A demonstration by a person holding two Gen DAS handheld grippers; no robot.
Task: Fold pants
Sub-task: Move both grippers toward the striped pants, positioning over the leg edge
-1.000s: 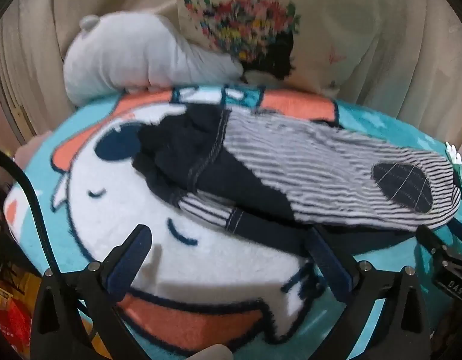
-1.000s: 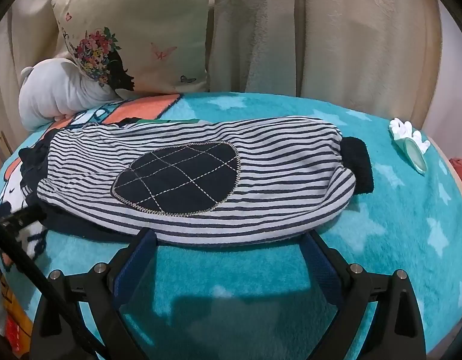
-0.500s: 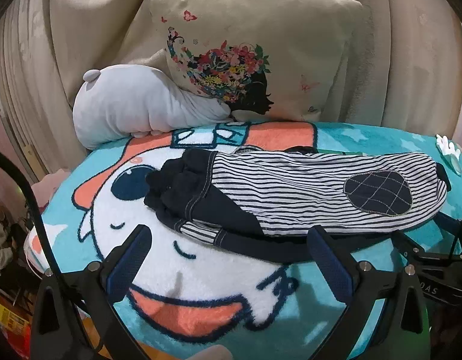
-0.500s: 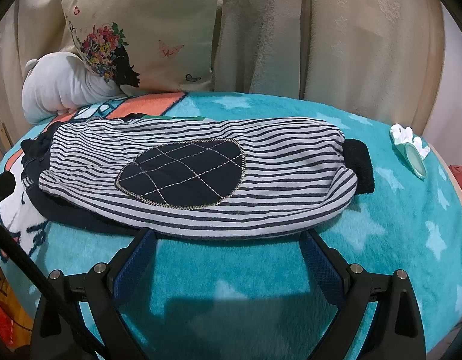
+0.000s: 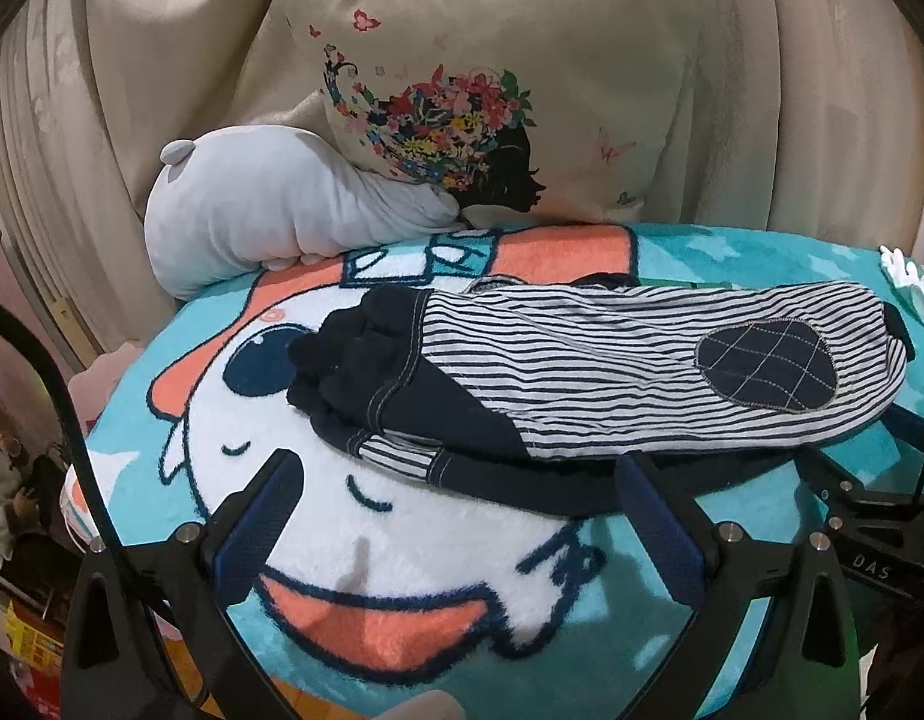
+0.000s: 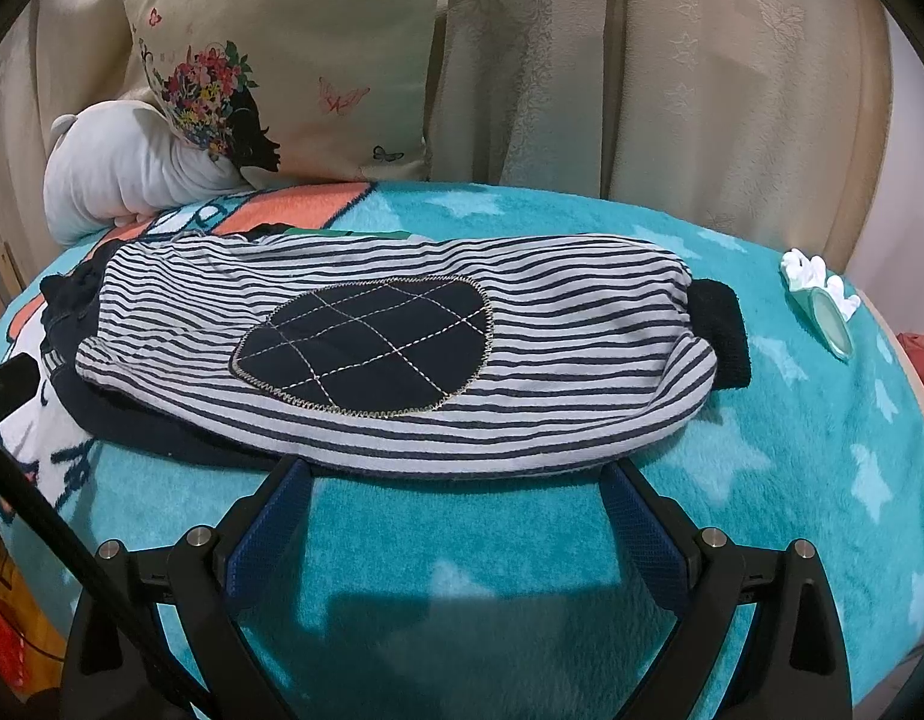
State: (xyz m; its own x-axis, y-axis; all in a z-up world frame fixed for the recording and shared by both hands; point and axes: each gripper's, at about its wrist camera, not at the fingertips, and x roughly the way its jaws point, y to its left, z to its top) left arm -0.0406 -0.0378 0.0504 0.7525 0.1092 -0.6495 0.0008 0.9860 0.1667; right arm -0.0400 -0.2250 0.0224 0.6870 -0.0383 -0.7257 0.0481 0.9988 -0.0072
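The striped pants (image 5: pixel 582 372) lie folded lengthwise on the teal cartoon blanket (image 5: pixel 402 540), dark waistband at the left and a dark quilted knee patch (image 5: pixel 768 366) at the right. In the right wrist view the pants (image 6: pixel 582 324) stretch across the middle, with the patch (image 6: pixel 366 348) on top and a dark cuff (image 6: pixel 717 330) at the right end. My left gripper (image 5: pixel 456 483) is open and empty, just short of the pants' near edge by the waistband. My right gripper (image 6: pixel 456 477) is open and empty, fingertips at the near edge of the leg.
A beige floral cushion (image 5: pixel 492 96) and a grey plush pillow (image 5: pixel 270 216) stand at the back against curtains. A small white and green object (image 6: pixel 822 300) lies on the blanket at the right. The blanket (image 6: pixel 492 570) drops off at its near and left edges.
Both grippers have drawn back and up from the pants, so more of the cushion and curtains shows. The pants have not moved. Both grippers stay open.
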